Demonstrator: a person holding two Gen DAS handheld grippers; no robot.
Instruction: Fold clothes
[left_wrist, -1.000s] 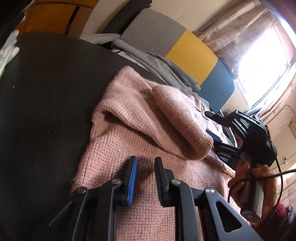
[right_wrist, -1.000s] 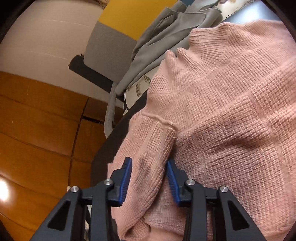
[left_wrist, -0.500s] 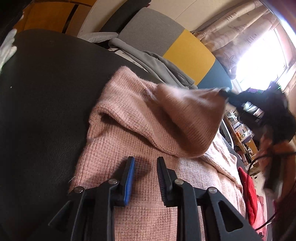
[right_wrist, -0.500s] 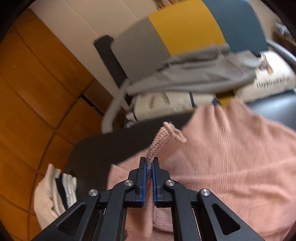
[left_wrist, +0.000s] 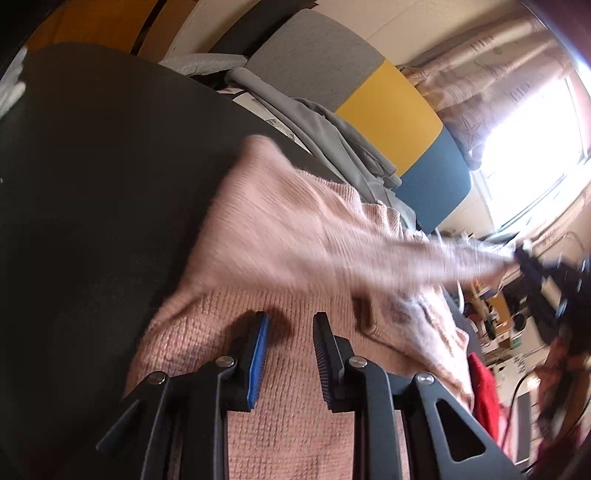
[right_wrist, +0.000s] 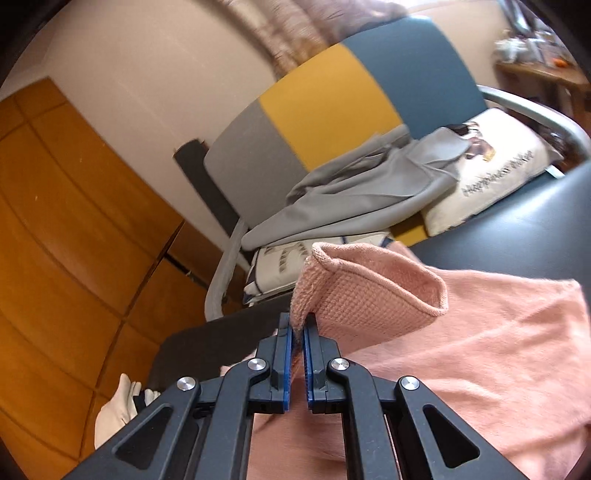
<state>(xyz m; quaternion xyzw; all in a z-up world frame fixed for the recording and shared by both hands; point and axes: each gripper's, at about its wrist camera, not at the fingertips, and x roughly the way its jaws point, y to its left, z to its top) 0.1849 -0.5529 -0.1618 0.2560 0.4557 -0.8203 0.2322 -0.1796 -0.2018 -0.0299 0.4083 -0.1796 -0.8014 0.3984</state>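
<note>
One pink knit sweater (left_wrist: 295, 413) lies spread over a dark tabletop (left_wrist: 92, 184), its body flat under the left gripper (left_wrist: 290, 325) and running off the bottom edge of that view. A sleeve (right_wrist: 369, 295) is lifted off the body; in the right wrist view its cuff stands open like a small tube, and the cuff's edge is pinched between the blue pads of the right gripper (right_wrist: 298, 328), which is clamped tight on the fabric. From the left wrist view the same sleeve stretches out to the right as a smeared pink streak, so its weave and its end are hard to make out there, and the right gripper shows only as a dark blurred shape at the streak's far end. The hand behind it is too blurred to read.

The left gripper hovers low above the sweater's body with its jaws spread apart and nothing between them; whether the tips touch the knit cannot be told.

Beyond the table's far edge stands a chair (right_wrist: 332, 103) with a back in grey, yellow and teal. A grey garment (right_wrist: 369, 192) is draped over its seat, partly covering a printed cushion (right_wrist: 491, 173) whose lettering is too soft to read. Some white cloth (right_wrist: 114, 410) sits at the table's left end, half hidden by the gripper frame. Something red (left_wrist: 484, 391) peeks past the sweater's right side, mostly cut off.
</note>
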